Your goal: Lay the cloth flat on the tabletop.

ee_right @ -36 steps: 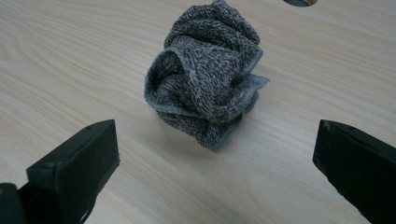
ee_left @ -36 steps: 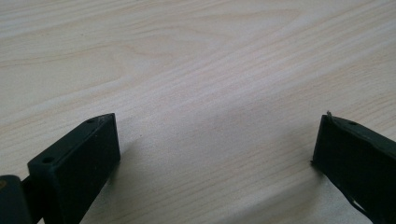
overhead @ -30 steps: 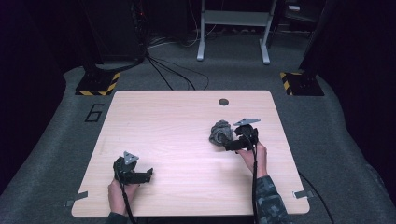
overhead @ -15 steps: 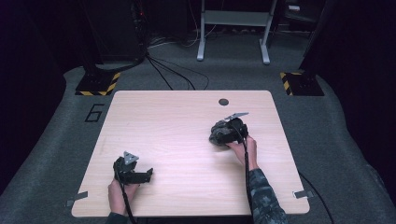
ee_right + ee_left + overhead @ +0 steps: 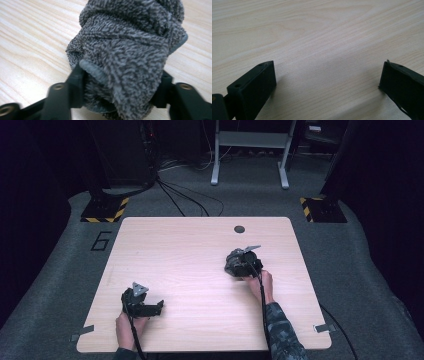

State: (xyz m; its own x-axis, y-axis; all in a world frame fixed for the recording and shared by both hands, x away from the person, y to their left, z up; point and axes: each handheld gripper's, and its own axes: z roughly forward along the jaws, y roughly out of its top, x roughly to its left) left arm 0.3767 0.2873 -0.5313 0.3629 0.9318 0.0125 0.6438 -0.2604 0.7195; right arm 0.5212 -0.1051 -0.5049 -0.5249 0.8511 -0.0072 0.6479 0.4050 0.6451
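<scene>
Moving forward and down since the earlier frame, the right claw [image 5: 239, 265] is now straddling the grey towel [image 5: 130, 47].
Its jaws have just been closing and are now pressing the bunched towel from both sides on the right half of the counter [image 5: 180, 245]; the left claw [image 5: 150, 306] is resting wide open near the front left edge, well apart.

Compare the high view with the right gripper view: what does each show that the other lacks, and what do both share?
High view alone: the left gripper open, apart from the cloth; the floor's number 6. Right gripper view alone: the grey towel's looped pile and hem, with the jaws, just closing, against its sides. Both: the towel, the right gripper, the wooden table.
</scene>
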